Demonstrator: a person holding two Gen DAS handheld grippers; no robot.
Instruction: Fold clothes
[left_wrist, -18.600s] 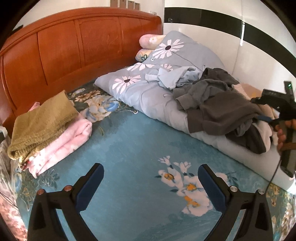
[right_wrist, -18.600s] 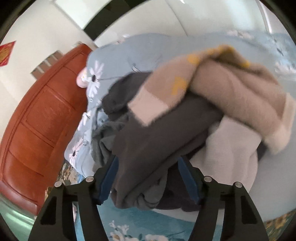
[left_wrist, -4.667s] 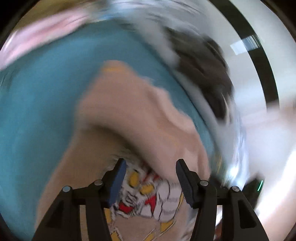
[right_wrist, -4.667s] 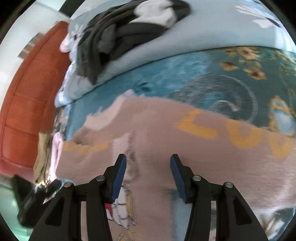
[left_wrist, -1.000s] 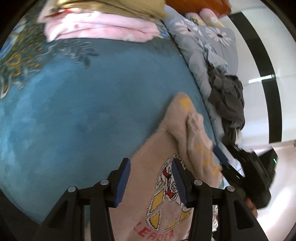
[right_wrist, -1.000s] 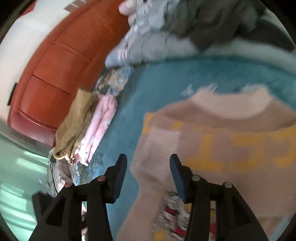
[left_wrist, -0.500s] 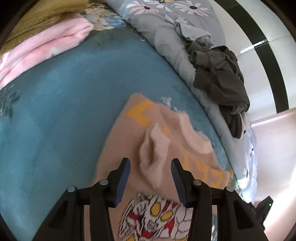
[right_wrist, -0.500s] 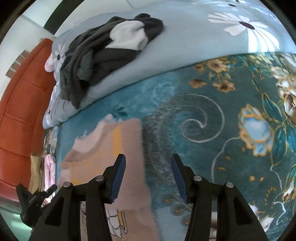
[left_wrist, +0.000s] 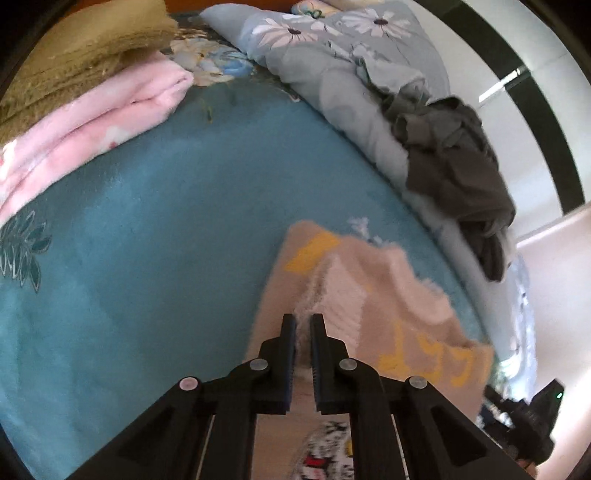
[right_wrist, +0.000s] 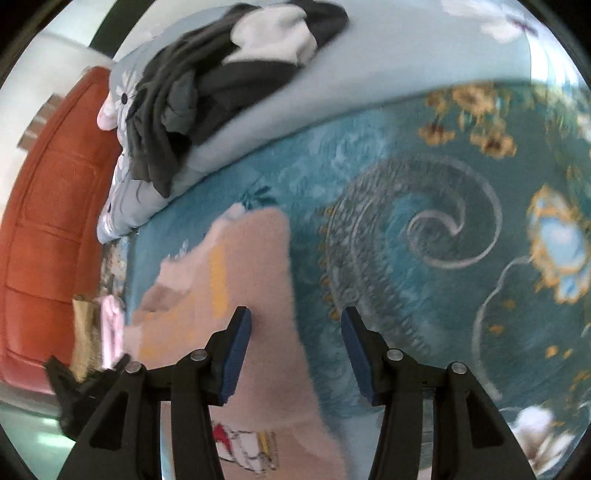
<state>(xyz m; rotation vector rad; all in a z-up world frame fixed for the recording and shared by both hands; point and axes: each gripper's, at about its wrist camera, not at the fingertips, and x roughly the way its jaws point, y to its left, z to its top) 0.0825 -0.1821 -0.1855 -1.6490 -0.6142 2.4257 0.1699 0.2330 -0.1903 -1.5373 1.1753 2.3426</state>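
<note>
A tan fuzzy sweater (left_wrist: 399, 325) with yellow letters and a cartoon print lies on the blue bedspread (left_wrist: 155, 236). Its sleeve is folded over the body, with a pale cuff (left_wrist: 343, 295) showing. My left gripper (left_wrist: 303, 325) is shut on the folded sleeve near the cuff. In the right wrist view the sweater (right_wrist: 255, 280) lies lower left, and my right gripper (right_wrist: 295, 325) is open above its right edge, holding nothing. The left gripper (right_wrist: 85, 376) shows as a dark shape at lower left.
Folded pink (left_wrist: 92, 118) and olive (left_wrist: 74, 44) garments are stacked at the left near the orange headboard (right_wrist: 48, 221). A grey-blue floral quilt (left_wrist: 332, 70) along the wall carries a heap of dark clothes (left_wrist: 454, 158), seen also in the right wrist view (right_wrist: 192, 81).
My left gripper has closed on the folded sleeve. My right gripper has stayed open and shifted slightly over the sweater's right edge.
</note>
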